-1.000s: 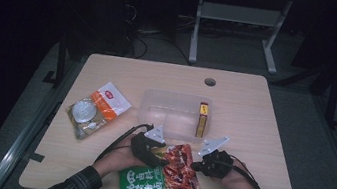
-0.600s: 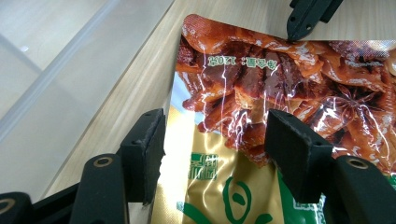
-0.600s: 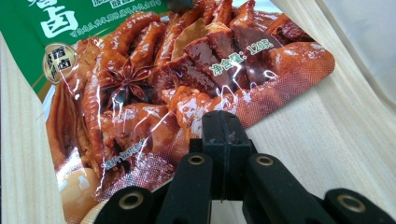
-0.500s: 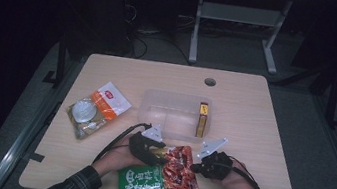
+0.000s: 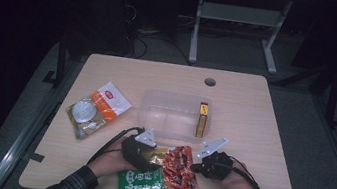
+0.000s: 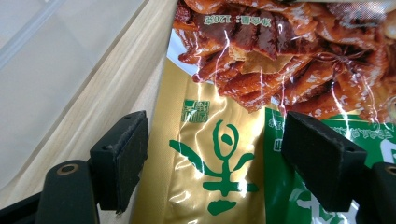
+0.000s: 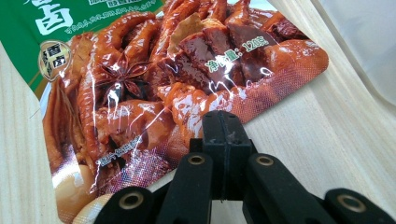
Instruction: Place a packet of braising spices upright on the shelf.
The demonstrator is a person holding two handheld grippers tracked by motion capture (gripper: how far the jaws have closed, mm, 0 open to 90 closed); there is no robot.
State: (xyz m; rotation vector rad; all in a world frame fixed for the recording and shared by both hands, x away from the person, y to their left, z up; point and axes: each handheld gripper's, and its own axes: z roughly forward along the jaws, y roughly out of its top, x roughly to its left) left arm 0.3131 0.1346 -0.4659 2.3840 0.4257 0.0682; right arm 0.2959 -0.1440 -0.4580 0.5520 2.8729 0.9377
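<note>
A snack pouch (image 5: 159, 179), green at the near end and printed with red braised meat (image 7: 154, 79) at the far end, lies flat on the table's front edge. My left gripper (image 5: 140, 150) sits at the pouch's left side. In the left gripper view its jaws (image 6: 215, 154) have just been opening and stand wide apart, with the pouch's gold and green edge (image 6: 219, 154) between them and the pads clear of it. My right gripper (image 5: 204, 164) is at the pouch's right side. It is shut (image 7: 222, 123), its tips resting at the pouch's red edge.
A clear plastic box (image 5: 172, 125) stands just behind the pouch, with a yellow carton (image 5: 201, 119) upright at its right end. An orange packet (image 5: 110, 100) and a round white lidded cup (image 5: 83, 111) lie at the left. The table (image 5: 262, 129) has a cable hole (image 5: 210, 82) at the back.
</note>
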